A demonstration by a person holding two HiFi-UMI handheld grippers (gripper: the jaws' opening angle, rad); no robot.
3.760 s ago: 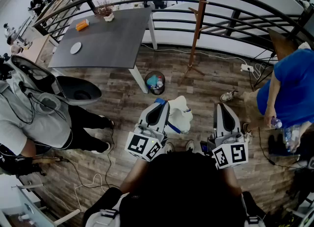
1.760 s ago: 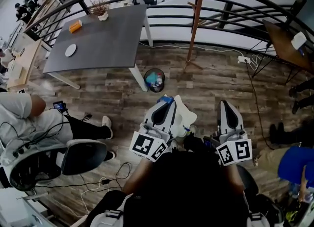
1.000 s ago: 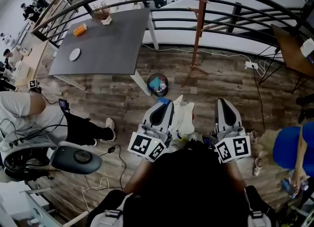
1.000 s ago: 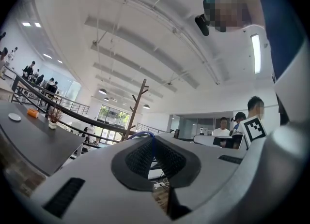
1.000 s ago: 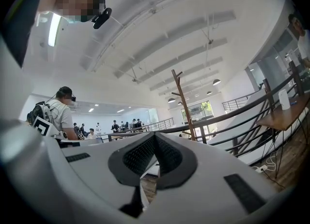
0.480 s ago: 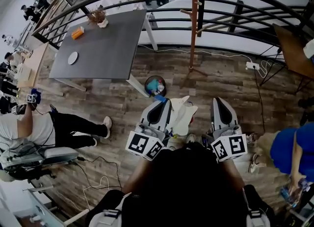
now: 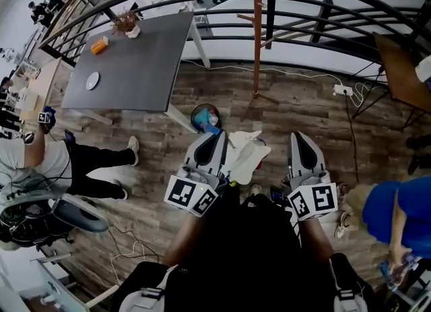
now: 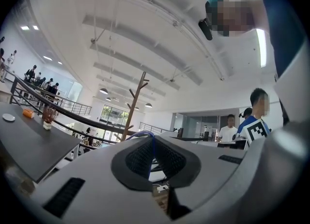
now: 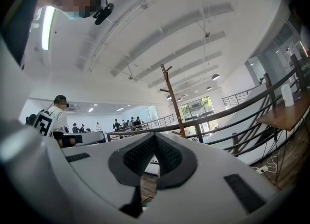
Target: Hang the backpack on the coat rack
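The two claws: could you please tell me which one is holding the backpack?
The left claw: its jaws pinch the blue loop of the white backpack. The right claw is shut with nothing between its jaws.

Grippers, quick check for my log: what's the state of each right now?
Left gripper: shut on the backpack loop.
Right gripper: shut, nothing between its jaws.

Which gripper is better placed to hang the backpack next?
Left, probably: the left gripper is shut on the backpack's blue loop; the right gripper is shut, empty. The coat rack stands ahead of both.
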